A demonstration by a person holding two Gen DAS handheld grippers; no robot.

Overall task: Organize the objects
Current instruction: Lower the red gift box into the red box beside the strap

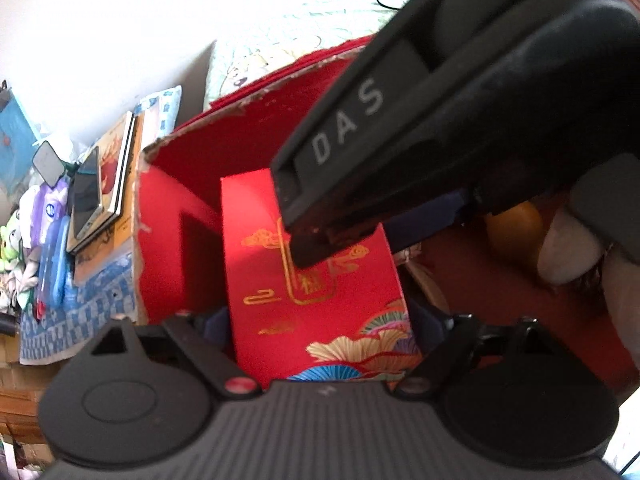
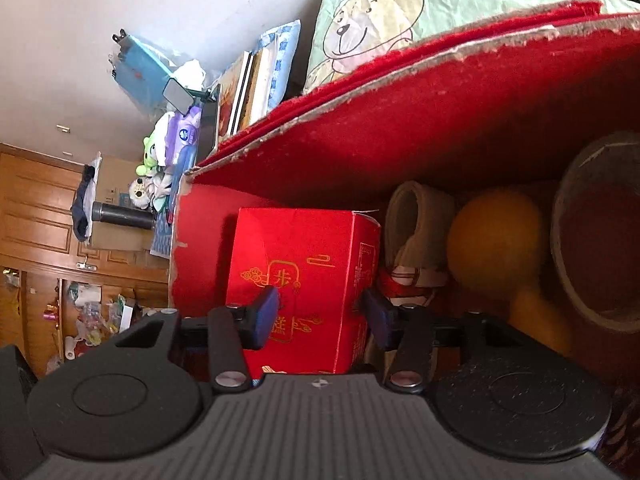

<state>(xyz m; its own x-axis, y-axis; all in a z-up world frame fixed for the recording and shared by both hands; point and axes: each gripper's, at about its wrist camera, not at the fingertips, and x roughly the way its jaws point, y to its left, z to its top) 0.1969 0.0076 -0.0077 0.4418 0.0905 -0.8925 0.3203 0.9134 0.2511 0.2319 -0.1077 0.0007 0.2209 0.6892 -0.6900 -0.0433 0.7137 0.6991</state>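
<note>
A small red box with gold patterns (image 1: 304, 280) stands inside a large red carton with torn edges (image 1: 224, 132). My left gripper (image 1: 322, 320) is shut on the small box, its dark blue pads pressed against the two sides. My right gripper (image 1: 320, 246) comes in from the upper right, and its black tip rests over the box's top face. In the right wrist view the small red box (image 2: 304, 248) lies just beyond my right gripper (image 2: 320, 314). That gripper is open, its blue pads (image 2: 266, 312) apart in front of the box. The carton's wall (image 2: 400, 132) rises behind.
Inside the carton, right of the box, sit a white roll (image 2: 420, 216), a yellow round object (image 2: 492, 240) and a wide tape ring (image 2: 600, 240). Left of the carton lie stacked books (image 1: 116, 168), a phone (image 1: 86, 200) and clutter. Bear-print bedding (image 2: 376, 28) lies behind.
</note>
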